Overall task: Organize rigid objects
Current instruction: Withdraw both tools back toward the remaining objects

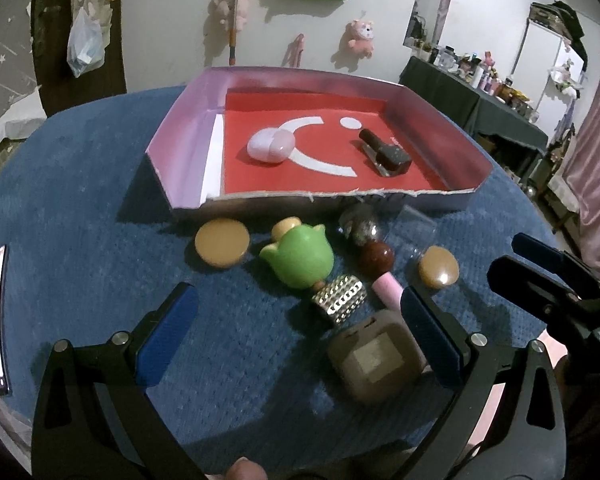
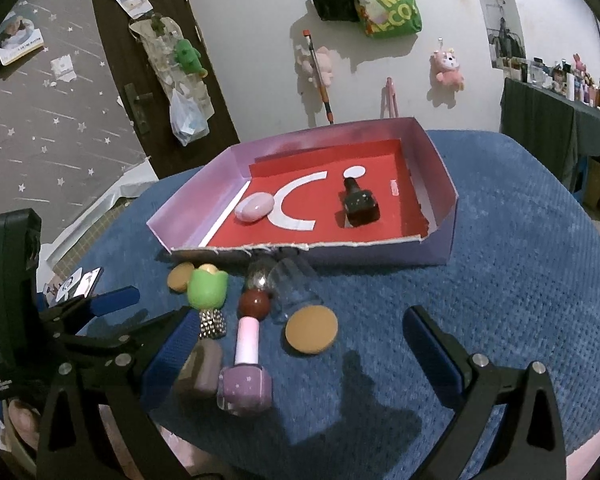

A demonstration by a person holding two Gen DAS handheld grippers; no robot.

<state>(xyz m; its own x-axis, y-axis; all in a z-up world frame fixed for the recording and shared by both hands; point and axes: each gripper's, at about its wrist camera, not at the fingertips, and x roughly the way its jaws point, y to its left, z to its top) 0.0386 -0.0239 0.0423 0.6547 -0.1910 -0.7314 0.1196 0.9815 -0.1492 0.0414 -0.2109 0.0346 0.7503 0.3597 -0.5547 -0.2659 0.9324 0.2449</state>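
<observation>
Both my grippers, left (image 1: 300,320) and right (image 2: 296,348), gape wide and empty over bottles and lids clustered on the blue cloth (image 2: 500,280), just before the tray (image 2: 444,208) holding a black bottle (image 2: 360,206) and pink case (image 2: 254,207).

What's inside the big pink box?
Inside the pink box, on its red floor, lie a pale pink oval case and a dark nail polish bottle on its side. The near wall hides a thin strip of floor behind it.

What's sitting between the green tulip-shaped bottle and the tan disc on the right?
In the right wrist view, the dark red ball cap lies between the green bottle and the tan disc, with the clear glass piece just behind.
</observation>
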